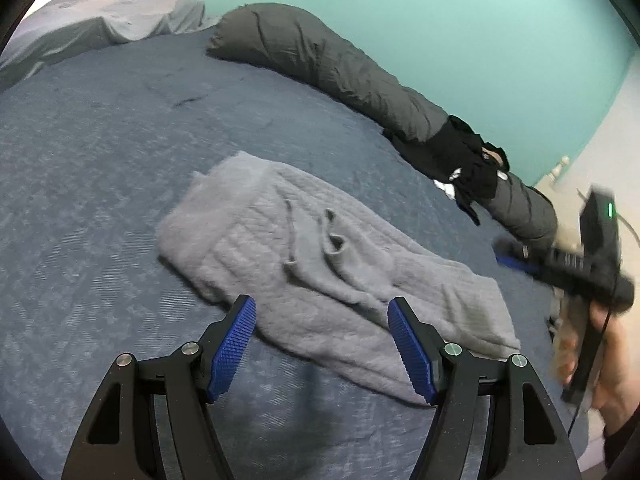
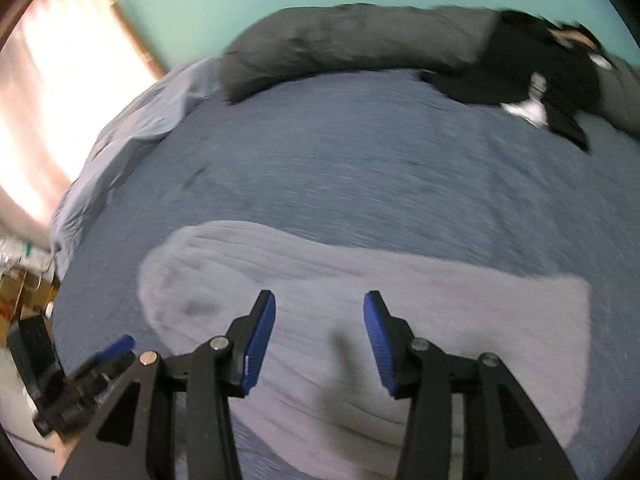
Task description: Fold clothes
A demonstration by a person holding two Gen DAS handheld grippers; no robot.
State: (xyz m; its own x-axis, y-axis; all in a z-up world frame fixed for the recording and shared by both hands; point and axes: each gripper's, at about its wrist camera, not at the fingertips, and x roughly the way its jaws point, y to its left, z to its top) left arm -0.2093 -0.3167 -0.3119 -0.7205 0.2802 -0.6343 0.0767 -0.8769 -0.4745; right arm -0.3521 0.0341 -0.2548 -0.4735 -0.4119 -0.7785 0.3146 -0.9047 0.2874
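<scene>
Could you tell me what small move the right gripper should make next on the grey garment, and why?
Probably lower the right gripper onto the grey garment and pinch the cloth under it. Its jaws stand open with nothing between them, above the part-folded garment lying flat on the blue bedspread. The left gripper is also open over its near edge, so neither holds cloth.

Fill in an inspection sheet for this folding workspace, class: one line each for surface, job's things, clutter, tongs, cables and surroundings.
Surface: blue bedspread, lightly creased.
Job's things: grey knitted garment, lying flat and partly folded, drawstrings on top.
Clutter: long dark grey pillow along the far edge; black clothing heaped on it; pale blue sheet bunched at the far corner.
Tongs: left tongs open above the garment's near edge, holding nothing; right tongs open over the garment, nothing between them.
Cables: thin black cable hanging from the right handle.
Surroundings: turquoise wall; bright curtained window.
</scene>
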